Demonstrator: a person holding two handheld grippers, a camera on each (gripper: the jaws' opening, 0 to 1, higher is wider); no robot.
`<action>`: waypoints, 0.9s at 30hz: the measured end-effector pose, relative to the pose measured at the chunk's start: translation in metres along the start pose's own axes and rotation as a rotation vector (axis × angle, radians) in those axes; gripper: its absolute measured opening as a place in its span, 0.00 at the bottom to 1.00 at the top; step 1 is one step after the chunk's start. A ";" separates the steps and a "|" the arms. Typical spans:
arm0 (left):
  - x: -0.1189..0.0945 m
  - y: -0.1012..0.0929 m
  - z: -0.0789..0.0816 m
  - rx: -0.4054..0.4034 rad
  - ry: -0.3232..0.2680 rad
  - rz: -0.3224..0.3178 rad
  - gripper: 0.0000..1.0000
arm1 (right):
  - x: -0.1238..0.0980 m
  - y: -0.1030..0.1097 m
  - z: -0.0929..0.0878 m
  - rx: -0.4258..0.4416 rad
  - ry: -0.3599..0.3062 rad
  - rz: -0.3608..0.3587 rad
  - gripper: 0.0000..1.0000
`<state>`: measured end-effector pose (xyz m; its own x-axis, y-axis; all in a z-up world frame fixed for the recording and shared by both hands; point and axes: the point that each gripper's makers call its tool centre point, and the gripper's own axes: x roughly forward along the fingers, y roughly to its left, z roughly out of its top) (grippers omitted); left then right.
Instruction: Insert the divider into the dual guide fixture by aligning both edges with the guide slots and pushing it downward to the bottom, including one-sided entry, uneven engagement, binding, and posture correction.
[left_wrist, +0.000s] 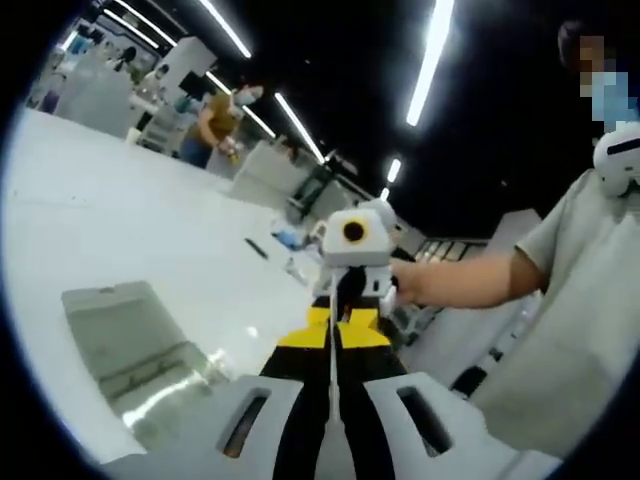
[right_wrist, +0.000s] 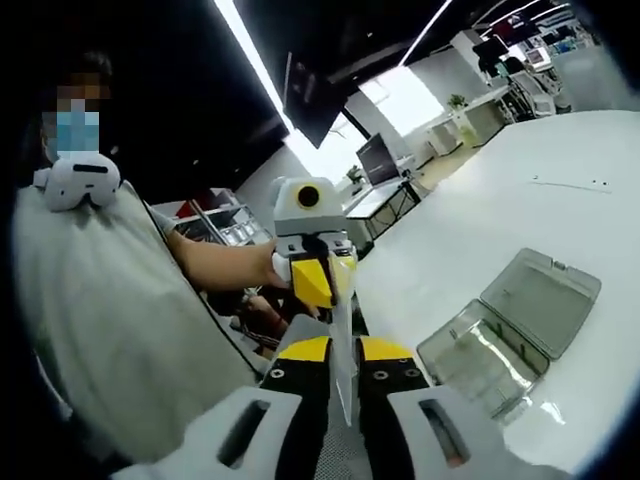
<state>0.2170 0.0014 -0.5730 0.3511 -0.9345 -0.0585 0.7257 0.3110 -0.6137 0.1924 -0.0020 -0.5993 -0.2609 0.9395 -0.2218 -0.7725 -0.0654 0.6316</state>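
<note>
Both hand-held grippers face each other in the air, and each one pinches an edge of the same thin clear divider. In the left gripper view, the left hand-held gripper (left_wrist: 334, 395) has its jaws closed on the divider (left_wrist: 333, 372), which looks like a thin pale line going up between them. The right hand-held gripper (left_wrist: 352, 290) holds the far edge, with a hand (left_wrist: 420, 281) wrapped around it.

In the right gripper view, the right hand-held gripper (right_wrist: 343, 385) is also closed on the divider (right_wrist: 341, 335). The left hand-held gripper (right_wrist: 315, 280) holds the other edge.

The divider hangs above the white desk (left_wrist: 120, 220), not yet in any slot. On the desk lies a clear fixture (right_wrist: 510, 335), open like a box with its lid flipped back. I cannot tell where its guide slots are.

The divider looks light, thin and see-through. I think it is stiff plastic, but it could bend or snap if one side goes down first and gets stuck. It may be slippery too. Holding both side edges, as now, should keep it level.

Count: two hand-held grippers, one divider, one fixture, one desk. One person holds the tools, and another person (left_wrist: 212, 125) stands far back.
</note>
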 end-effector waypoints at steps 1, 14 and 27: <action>-0.001 0.000 0.001 -0.012 -0.011 -0.005 0.00 | 0.000 0.001 0.001 0.014 -0.013 0.008 0.05; -0.001 -0.004 0.004 -0.048 -0.053 -0.026 0.00 | -0.003 0.002 0.006 0.061 -0.075 0.028 0.08; -0.001 -0.006 0.005 -0.054 -0.066 -0.029 0.00 | 0.000 0.008 0.005 0.097 -0.080 0.066 0.03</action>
<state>0.2150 0.0014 -0.5657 0.3701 -0.9289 0.0111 0.7035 0.2724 -0.6564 0.1891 -0.0011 -0.5901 -0.2592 0.9583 -0.1201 -0.6946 -0.0985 0.7126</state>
